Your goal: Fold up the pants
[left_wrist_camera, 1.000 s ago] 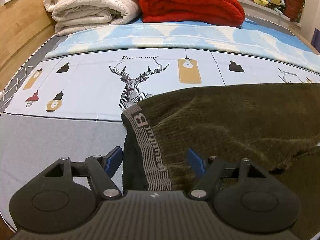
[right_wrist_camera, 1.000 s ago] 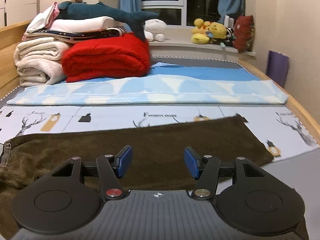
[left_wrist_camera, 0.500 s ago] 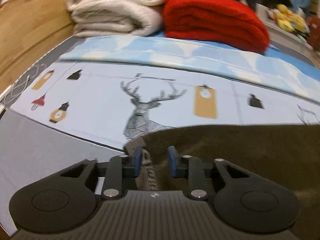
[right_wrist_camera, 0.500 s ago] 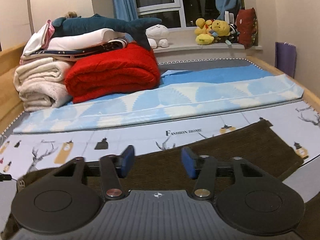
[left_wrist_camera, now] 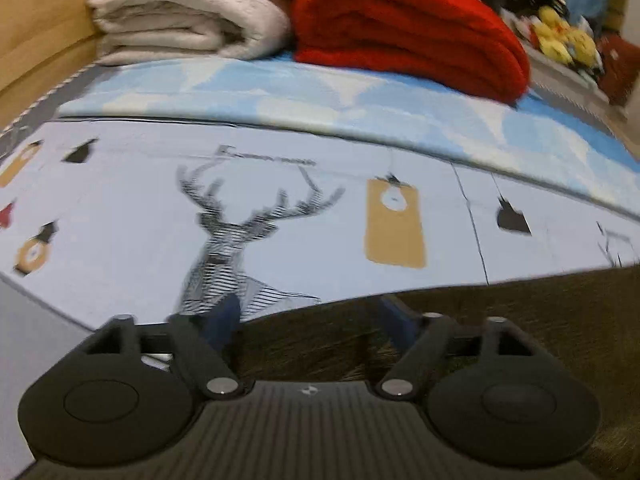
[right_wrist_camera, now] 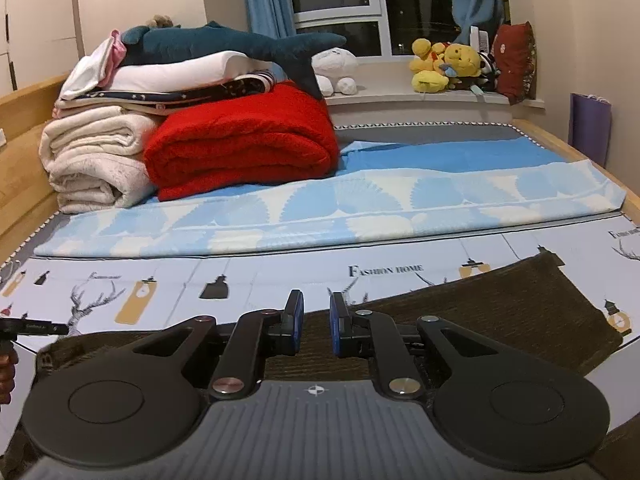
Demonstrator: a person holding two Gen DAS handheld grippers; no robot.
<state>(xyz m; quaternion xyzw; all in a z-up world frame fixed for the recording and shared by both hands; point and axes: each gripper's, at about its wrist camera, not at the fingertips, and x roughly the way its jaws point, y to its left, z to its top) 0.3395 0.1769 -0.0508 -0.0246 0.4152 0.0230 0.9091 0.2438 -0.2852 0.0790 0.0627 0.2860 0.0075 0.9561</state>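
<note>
Brown pants (right_wrist_camera: 500,308) may slip: your left gripper (left_wrist_camera: 310,320) gapes wide, your right gripper (right_wrist_camera: 316,326) narrow, neither visibly gripping.

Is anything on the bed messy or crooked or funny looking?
Nothing looks spilled or broken. The brown pants lie slanted across the printed sheet, their far end angled up to the right. The toy shark perches on top of the folded bedding pile, its tail hanging over the red blanket.
</note>
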